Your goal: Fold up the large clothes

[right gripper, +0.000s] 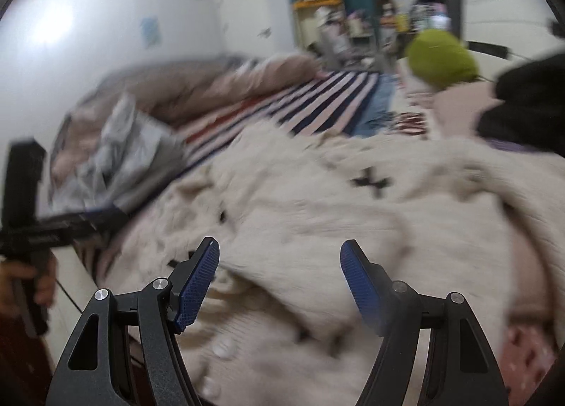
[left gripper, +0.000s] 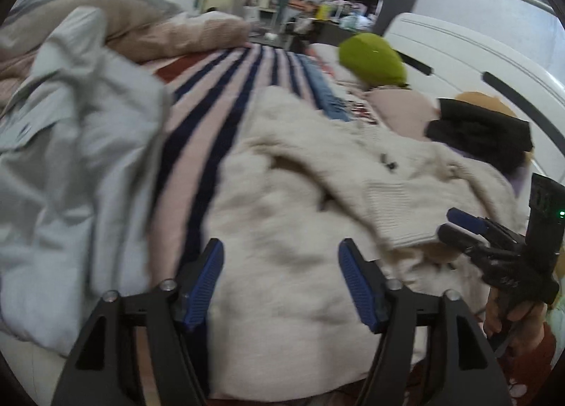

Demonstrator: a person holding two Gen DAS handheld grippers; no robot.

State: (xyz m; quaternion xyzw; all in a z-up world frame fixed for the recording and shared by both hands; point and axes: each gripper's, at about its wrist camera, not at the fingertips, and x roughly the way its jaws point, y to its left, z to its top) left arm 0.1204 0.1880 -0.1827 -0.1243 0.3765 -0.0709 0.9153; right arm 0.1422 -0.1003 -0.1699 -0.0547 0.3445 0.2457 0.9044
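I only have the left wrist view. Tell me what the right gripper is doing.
Observer: The right gripper hangs open over the cream knit sweater, nothing between its fingers.
Operator: Report what its camera shows under it.
Observer: A row of pale buttons runs along the sweater's near part, below the fingers.
Operator: Now the markings on it.
Observer: A black cross-shaped mark sits on the sweater ahead of the gripper.
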